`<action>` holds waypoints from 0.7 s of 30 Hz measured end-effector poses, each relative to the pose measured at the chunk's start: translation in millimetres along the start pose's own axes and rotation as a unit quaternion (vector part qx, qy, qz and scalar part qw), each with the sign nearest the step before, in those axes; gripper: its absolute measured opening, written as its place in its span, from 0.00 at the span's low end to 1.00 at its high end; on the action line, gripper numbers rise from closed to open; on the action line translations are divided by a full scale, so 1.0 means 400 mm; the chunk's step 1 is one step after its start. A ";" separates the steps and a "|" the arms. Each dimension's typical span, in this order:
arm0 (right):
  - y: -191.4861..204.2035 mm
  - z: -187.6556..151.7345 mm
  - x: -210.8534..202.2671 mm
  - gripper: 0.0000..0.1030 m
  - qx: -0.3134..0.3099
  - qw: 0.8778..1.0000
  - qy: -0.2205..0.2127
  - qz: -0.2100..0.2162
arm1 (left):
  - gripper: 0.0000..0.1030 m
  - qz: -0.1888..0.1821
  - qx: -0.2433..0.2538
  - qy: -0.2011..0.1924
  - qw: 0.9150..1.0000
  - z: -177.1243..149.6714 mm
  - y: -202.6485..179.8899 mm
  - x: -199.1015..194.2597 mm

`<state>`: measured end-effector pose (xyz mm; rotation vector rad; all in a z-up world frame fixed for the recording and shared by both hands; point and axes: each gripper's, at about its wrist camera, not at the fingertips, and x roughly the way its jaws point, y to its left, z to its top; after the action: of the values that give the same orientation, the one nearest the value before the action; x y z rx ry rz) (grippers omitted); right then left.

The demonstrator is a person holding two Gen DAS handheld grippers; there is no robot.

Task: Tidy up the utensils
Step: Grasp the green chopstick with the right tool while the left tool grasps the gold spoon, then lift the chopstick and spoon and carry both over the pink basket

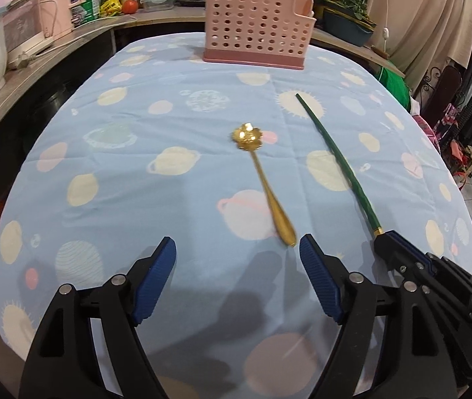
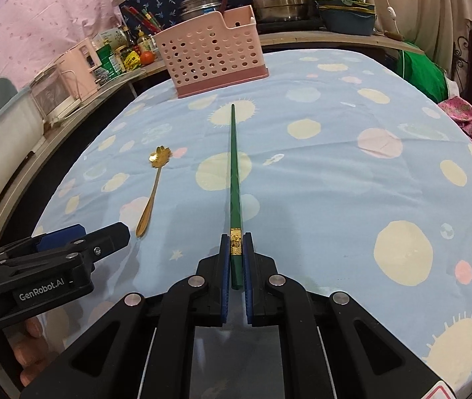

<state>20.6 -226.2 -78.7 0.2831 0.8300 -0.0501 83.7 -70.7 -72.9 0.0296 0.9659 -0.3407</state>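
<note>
Your right gripper (image 2: 236,259) has its fingers (image 2: 225,259) pinched shut on the thick near end of the green chopstick (image 2: 235,173), right at its gold band, so the long shaft runs straight out toward the far side of the desk (image 2: 335,173). Gripping it at that end looks sensible: the thin tip leads, which should make it easier to drop it point-first into the pink basket (image 2: 212,60) standing at the far edge, slightly left of the chopstick's line. Whether the tip is off the cloth cannot be told.

Your left gripper (image 1: 237,254) has its fingers (image 1: 159,266) spread wide with nothing between them. It sits just near the handle end of the gold spoon (image 1: 265,183), which lies flat on the desk with its flower-shaped bowl pointing far. The right-hand finger is almost at the handle tip, so you probably need to shift a little right before closing, or the handle may slide out
</note>
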 end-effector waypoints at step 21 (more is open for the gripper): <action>-0.008 0.001 -0.004 0.07 0.003 1.000 -0.006 0.010 | 0.10 -0.008 0.018 -0.005 1.000 0.012 -0.034 0.012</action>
<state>19.5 -229.4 -78.0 0.2961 0.8143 -0.0349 86.0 -85.5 -72.5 0.0523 0.9509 -0.3723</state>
